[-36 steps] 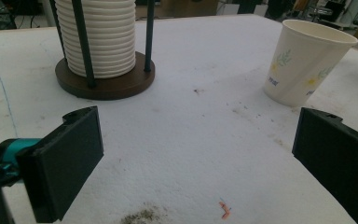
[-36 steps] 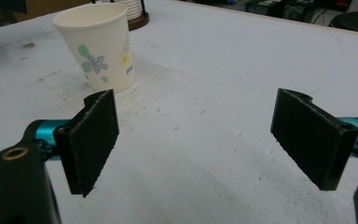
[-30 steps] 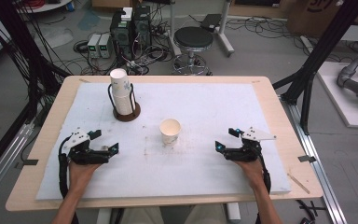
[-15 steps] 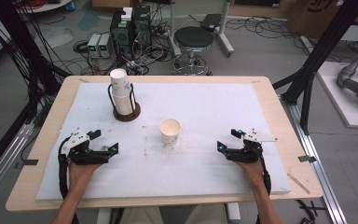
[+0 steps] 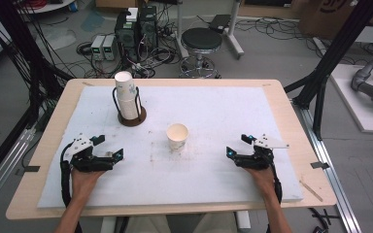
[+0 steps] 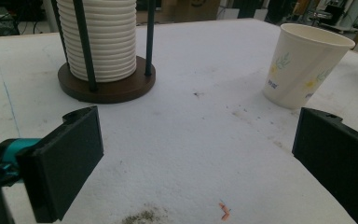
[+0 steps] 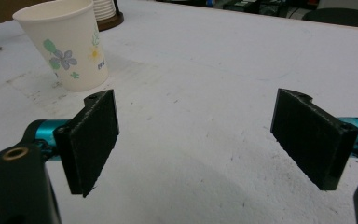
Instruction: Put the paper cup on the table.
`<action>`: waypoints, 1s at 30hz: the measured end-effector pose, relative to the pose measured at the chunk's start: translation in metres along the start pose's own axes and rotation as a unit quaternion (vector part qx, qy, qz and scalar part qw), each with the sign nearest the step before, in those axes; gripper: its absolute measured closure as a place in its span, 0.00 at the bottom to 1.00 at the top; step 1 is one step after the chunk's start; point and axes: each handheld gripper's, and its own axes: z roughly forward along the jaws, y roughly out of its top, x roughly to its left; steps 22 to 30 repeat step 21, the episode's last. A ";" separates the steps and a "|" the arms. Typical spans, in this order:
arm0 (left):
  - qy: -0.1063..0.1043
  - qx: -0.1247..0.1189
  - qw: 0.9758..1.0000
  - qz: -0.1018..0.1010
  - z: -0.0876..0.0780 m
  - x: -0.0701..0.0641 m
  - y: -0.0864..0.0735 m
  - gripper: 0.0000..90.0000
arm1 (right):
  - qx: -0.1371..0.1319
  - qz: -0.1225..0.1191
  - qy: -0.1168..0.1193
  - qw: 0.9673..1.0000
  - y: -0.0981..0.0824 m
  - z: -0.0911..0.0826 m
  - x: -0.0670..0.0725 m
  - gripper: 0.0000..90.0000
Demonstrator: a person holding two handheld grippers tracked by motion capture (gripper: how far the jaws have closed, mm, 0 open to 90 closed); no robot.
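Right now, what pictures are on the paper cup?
Green and yellow flowers on the white paper cup, clearest in the right gripper view.

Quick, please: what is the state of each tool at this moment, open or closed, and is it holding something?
Left tool: open, holding nothing.
Right tool: open, holding nothing.

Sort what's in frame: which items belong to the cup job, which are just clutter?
In play:
- single floral white paper cup, upright mid-table
- stack of white paper cups in the dark rod holder with round brown base
- left gripper and right gripper, both open, empty

Lying about:
- black round stool behind the table
- computer boxes and cables on the floor
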 end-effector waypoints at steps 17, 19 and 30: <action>0.001 0.000 1.000 0.000 -0.001 0.000 0.000 0.02 | 0.005 -0.007 0.001 1.000 0.000 0.001 0.001 0.17; 0.002 -0.001 1.000 -0.002 0.000 0.000 0.000 0.02 | 0.005 -0.009 0.001 1.000 0.000 0.001 0.001 0.17; 0.004 -0.003 1.000 -0.004 0.000 0.000 0.000 0.02 | 0.008 -0.009 0.002 1.000 0.000 0.002 0.001 0.17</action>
